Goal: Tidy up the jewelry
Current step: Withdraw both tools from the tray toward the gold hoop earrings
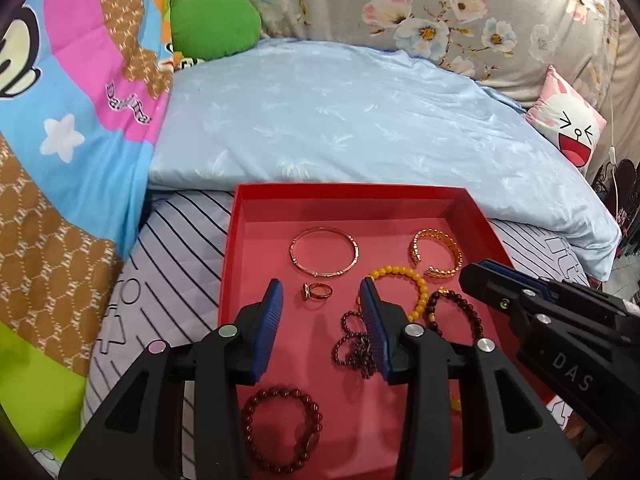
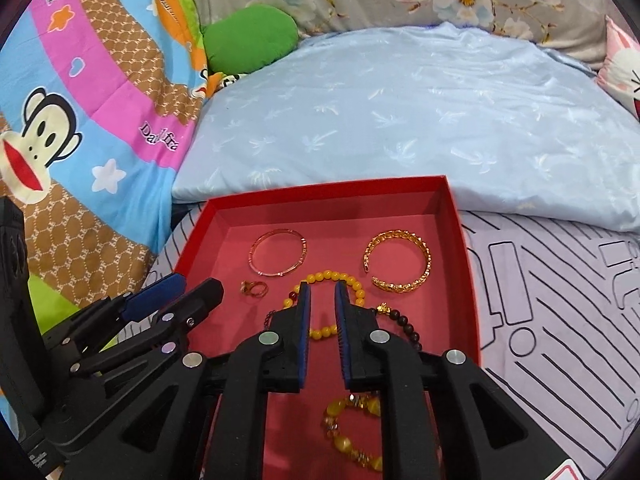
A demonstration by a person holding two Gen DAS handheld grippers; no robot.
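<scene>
A red tray (image 1: pixel 400 190) (image 2: pixel 320 192) lies on the bed and holds several pieces of jewelry. My left gripper (image 1: pixel 320 288) stands open low over the tray, its blue pads either side of a small gold ring (image 1: pixel 318 291) without touching it. Beyond it lie a rose-gold bangle (image 1: pixel 324 252) and a gold cuff (image 1: pixel 436 254). A dark red bead bracelet (image 1: pixel 280 428) lies near the front. My right gripper (image 2: pixel 322 288) has a narrow gap between its pads and hovers over a yellow bead bracelet (image 2: pixel 320 278), gripping nothing. A chunky yellow bracelet (image 2: pixel 352 432) lies beneath it.
A pale blue pillow (image 1: pixel 340 120) lies just behind the tray. A colourful cartoon quilt (image 1: pixel 60 160) rises on the left, with a green cushion (image 1: pixel 214 26) behind it. The tray rests on a striped sheet (image 2: pixel 560 300). The two grippers hang close side by side.
</scene>
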